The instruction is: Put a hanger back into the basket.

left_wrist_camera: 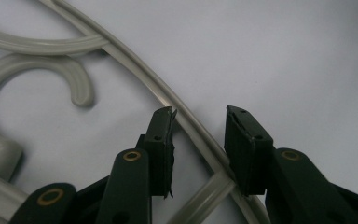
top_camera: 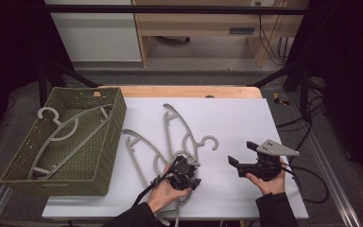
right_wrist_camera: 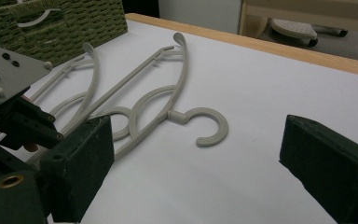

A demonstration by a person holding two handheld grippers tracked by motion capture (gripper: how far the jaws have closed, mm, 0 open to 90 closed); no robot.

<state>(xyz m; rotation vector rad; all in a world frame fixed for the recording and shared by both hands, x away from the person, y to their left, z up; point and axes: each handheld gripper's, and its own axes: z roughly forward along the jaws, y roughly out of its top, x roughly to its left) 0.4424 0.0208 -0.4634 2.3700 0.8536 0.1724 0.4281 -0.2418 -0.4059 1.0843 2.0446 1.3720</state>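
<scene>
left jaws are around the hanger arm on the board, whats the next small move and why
Probably finish closing the left gripper on the hanger: its grey arm runs between the jaws, with a gap still visible at the far jaw. Once gripped, it could go into the basket, where another hanger lies.

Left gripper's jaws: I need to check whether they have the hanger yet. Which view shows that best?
The left gripper view: the left gripper has a grey hanger arm between its jaws, with a gap showing beside it. In the high view the left gripper is small, its jaws hidden by its body. The right gripper view shows its grey plate, not the jaws.
</scene>
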